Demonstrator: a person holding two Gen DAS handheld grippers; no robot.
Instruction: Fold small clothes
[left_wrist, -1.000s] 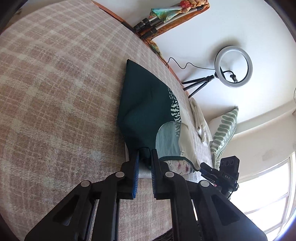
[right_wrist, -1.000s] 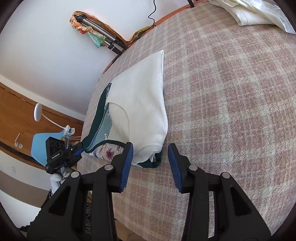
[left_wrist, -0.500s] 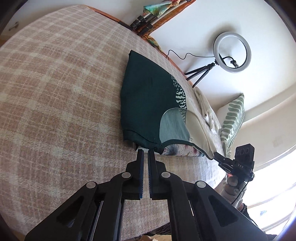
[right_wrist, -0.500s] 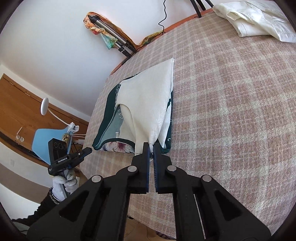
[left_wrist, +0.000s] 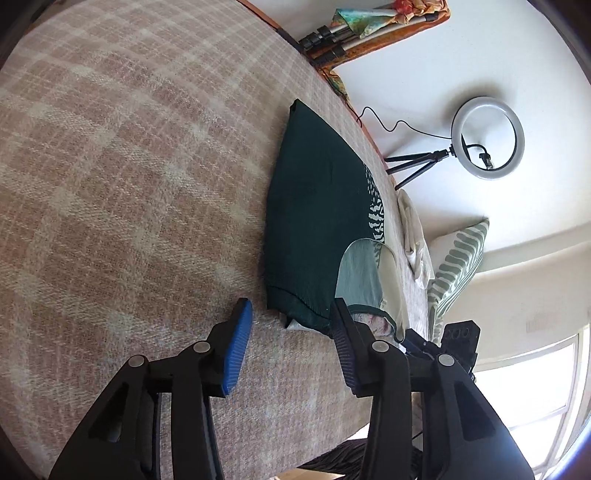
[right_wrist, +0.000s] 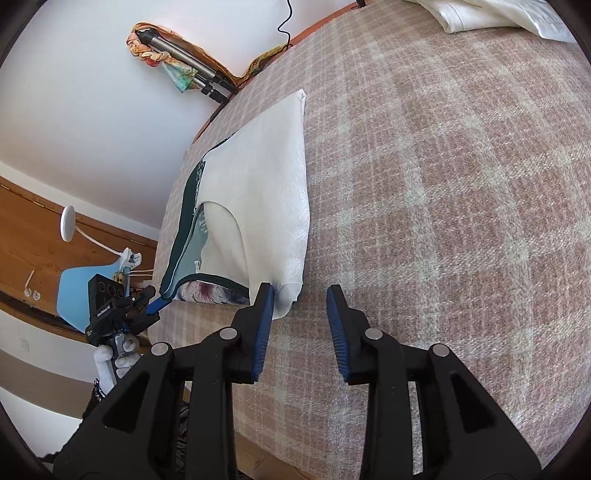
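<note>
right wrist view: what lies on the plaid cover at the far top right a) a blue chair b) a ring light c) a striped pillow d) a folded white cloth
d: a folded white cloth lies at the far top right of the plaid cover, well apart from the top near the right gripper.

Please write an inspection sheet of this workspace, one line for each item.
Surface: pink and beige checked woven bedcover, flat.
Job's things: small garment, dark green side, cream side, lying folded near the bed edge.
Clutter: crumpled cream cloth; striped green pillow.
Grippers: left tongs and right tongs both opening, no cloth pinched between the pads.
Cables: thin black cable running to the white ring light on a black tripod.
Surroundings: white wall, folded tripods, blue chair.
</note>
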